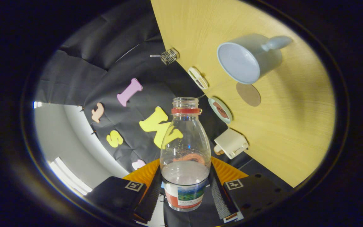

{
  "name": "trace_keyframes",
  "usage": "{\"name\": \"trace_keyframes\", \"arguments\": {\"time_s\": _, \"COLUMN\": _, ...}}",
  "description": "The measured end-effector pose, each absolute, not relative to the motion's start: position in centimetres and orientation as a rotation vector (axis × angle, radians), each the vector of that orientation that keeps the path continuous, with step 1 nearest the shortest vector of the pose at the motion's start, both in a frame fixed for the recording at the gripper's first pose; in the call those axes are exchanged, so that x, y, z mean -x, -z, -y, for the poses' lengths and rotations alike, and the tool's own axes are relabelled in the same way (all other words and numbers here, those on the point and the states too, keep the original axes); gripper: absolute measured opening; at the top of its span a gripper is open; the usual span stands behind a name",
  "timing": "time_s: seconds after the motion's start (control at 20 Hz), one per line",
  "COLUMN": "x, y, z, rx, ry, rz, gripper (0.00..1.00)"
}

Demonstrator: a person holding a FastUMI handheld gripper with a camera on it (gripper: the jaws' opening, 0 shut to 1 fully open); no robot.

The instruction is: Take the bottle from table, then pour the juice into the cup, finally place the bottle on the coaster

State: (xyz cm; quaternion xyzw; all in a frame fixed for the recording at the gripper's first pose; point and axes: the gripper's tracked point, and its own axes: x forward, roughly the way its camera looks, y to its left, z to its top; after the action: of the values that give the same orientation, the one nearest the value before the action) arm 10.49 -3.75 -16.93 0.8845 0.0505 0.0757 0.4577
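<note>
Clear plastic bottle (185,151), red neck ring, cap off, a little liquid inside, is clamped between both fingers of the gripper (185,192) and tilted mid-air toward the pale blue mug (247,60). Judged: pour step beginning; next move needs the mouth brought over the mug's rim. Count: one bottle, one mug, one round brown coaster (248,94) just beside the mug on the wooden table (295,126).

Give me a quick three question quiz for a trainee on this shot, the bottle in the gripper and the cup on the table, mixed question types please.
1. True or false: the gripper is shut on the bottle.
2. Which lies nearest the cup? A) the round brown coaster B) the cream box C) the small wire basket
3. Fill in: the bottle's neck has a red ring and its mouth has no ____.

Key
1. True; both fingers press on its lower part.
2. A; the coaster lies right beside the cup on the table.
3. Cap.
</note>
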Motion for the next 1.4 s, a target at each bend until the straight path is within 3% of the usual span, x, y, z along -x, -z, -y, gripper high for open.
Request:
{"name": "trace_keyframes", "arguments": {"time_s": 0.95, "x": -10.2, "y": 20.2, "z": 3.6, "rx": -2.011, "ry": -0.123, "rz": -0.143, "gripper": 0.79}}
{"name": "trace_keyframes", "arguments": {"time_s": 1.4, "x": -10.3, "y": 18.2, "z": 4.4, "rx": -1.687, "ry": -0.103, "rz": -0.069, "gripper": 0.78}}
